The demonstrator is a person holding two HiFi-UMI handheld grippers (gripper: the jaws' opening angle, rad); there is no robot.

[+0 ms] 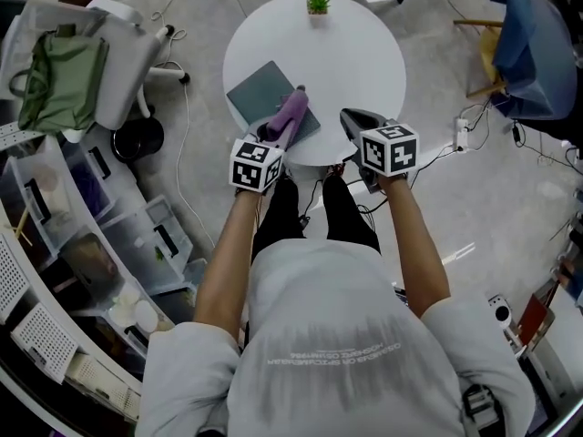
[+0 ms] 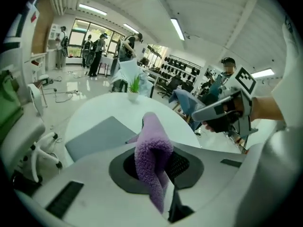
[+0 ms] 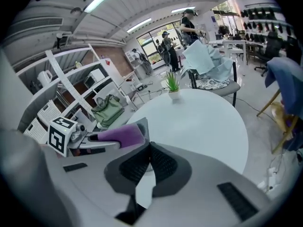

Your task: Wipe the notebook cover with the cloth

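The left gripper [image 1: 276,133] pinches the purple cloth [image 1: 293,107] over the grey notebook [image 1: 260,91] at the table's [image 1: 355,53] 7 o'clock edge. The right gripper [image 3: 150,150], pressed together, hovers at 5 o'clock. Open tabletop spreads toward 2.

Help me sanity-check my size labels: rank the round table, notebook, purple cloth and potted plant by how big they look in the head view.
1. round table
2. notebook
3. purple cloth
4. potted plant
The cloth is held up nearer the camera, so its lead over the plant is less certain.
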